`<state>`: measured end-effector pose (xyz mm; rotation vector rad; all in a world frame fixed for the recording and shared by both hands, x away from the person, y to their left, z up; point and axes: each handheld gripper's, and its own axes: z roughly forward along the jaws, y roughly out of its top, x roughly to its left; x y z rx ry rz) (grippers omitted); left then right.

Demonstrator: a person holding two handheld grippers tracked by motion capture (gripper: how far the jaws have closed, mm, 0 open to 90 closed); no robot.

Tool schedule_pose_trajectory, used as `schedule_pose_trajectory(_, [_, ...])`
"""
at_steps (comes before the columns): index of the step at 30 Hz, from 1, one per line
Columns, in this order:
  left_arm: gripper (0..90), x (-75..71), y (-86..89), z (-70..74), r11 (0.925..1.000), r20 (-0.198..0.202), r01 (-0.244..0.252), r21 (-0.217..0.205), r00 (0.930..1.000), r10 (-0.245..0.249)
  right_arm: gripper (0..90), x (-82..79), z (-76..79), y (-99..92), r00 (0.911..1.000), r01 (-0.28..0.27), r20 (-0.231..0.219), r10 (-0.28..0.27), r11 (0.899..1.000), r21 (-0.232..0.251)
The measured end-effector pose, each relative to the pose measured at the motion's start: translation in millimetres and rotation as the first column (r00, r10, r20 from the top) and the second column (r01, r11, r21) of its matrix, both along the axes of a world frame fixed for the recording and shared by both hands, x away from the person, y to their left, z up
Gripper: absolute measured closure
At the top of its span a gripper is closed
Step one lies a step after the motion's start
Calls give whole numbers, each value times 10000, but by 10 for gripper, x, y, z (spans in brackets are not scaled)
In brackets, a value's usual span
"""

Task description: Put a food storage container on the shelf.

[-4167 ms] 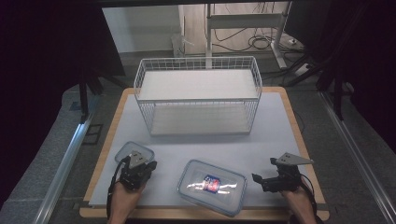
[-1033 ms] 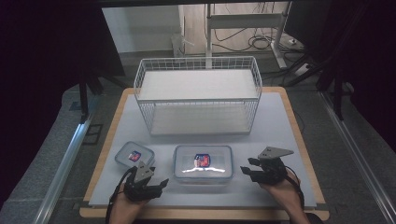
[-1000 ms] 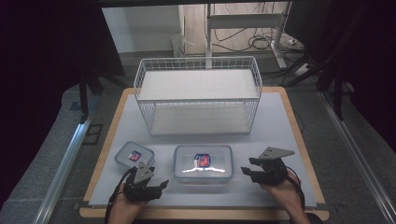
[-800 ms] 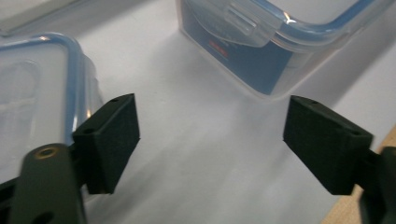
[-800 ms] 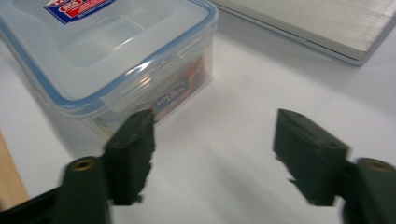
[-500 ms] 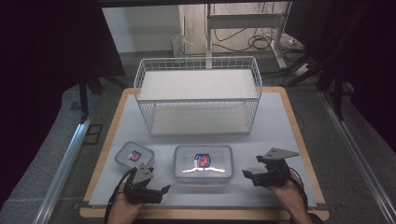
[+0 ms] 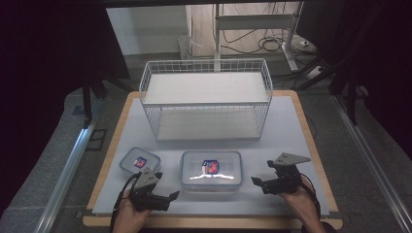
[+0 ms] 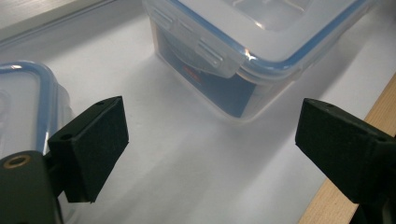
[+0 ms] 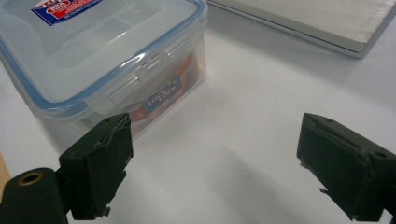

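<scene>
A large clear lidded container [image 7: 211, 170] with a blue seal and a red-blue label sits at the front middle of the white mat. A smaller container of the same kind [image 7: 140, 161] lies to its left. My left gripper [image 7: 167, 196] is open in front of the gap between them; its view has the large container [image 8: 252, 42] ahead and the small container [image 8: 25, 112] at the left edge. My right gripper [image 7: 257, 182] is open just right of the large container [image 9: 107, 60], with nothing between its jaws.
A white wire basket [image 7: 206, 99] with a shelf board stands at the back middle of the mat [image 7: 291, 126]. The wooden table edge [image 7: 209, 223] runs along the front. A pale board [image 9: 322, 23] lies at the upper right of the right gripper view.
Over four seconds the large container has been moved up and straightened and the small one shifted. In the last second both grippers have drawn back slightly toward the front edge.
</scene>
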<state>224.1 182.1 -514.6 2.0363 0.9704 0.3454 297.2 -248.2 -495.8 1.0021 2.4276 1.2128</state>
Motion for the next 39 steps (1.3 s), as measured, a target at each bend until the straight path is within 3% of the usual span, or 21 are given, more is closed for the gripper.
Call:
schedule_pose_trajectory(4, [106,58,13,68,9999,-341,-134,34,9993,135,90,16,41,23,9999,-138,46,138,9999,-52])
schedule_pose_trajectory(8, [125,141,22,158,9987,-478,-246,-442,9986,225,89,40,109,68,9996,-214,-201,218,9996,180])
schedule_pose_trajectory(11, [117,244,5,208,9967,-860,-130,-805,9963,60,83,75,158,109,9986,-179,-484,200,9989,433])
schedule_pose_trajectory(14, [88,356,-32,197,9947,-1498,91,-1026,9884,-245,58,99,180,149,9975,-194,-671,222,9989,424])
schedule_pose_trajectory(19, [66,501,-87,162,9858,-2257,392,-1636,9712,-761,27,152,166,222,9882,-210,-1505,286,9984,519])
schedule_pose_trajectory(20, [72,528,-98,159,9849,-2319,413,-1681,9694,-802,28,169,160,248,9825,-292,-1816,409,9973,670])
schedule_pose_trajectory(24, [85,623,-139,137,9808,-2490,459,-1893,9640,-932,40,195,160,314,9760,-547,-2063,695,9956,765])
schedule_pose_trajectory(25, [92,652,-154,119,9765,-2649,476,-2101,9587,-1037,52,208,158,342,9735,-598,-2160,747,9954,747])
schedule_pose_trajectory(28, [104,724,-192,71,9652,-2995,522,-2562,9451,-1306,93,277,117,440,9613,-796,-2573,981,9935,816])
schedule_pose_trajectory(30, [105,762,-227,38,9645,-3209,514,-2590,9373,-1362,114,344,58,518,9401,-858,-3211,1150,9909,1038])
schedule_pose_trajectory(31, [105,774,-238,27,9669,-3243,446,-2512,9373,-1275,114,344,58,518,9401,-858,-3211,1150,9909,1038])
schedule_pose_trajectory(32, [103,788,-238,13,9657,-3313,430,-2562,9346,-1295,115,360,41,538,9304,-840,-3459,1216,9890,1216])
schedule_pose_trajectory(35, [107,816,-241,-34,9529,-3641,354,-3011,9193,-1492,141,386,8,579,9055,-852,-4004,1401,9847,1520])
schedule_pose_trajectory(36, [96,816,-257,-44,9533,-3754,287,-3006,9153,-1459,131,391,-3,590,8984,-843,-4144,1457,9830,1630])
schedule_pose_trajectory(37, [86,812,-262,-42,9536,-3763,244,-3002,9156,-1419,133,397,-9,595,8932,-777,-4267,1417,9834,1640])
schedule_pose_trajectory(39, [106,797,-259,-13,9578,-3691,275,-2860,9193,-1366,159,393,-3,584,8931,-722,-4279,1387,9831,1680])
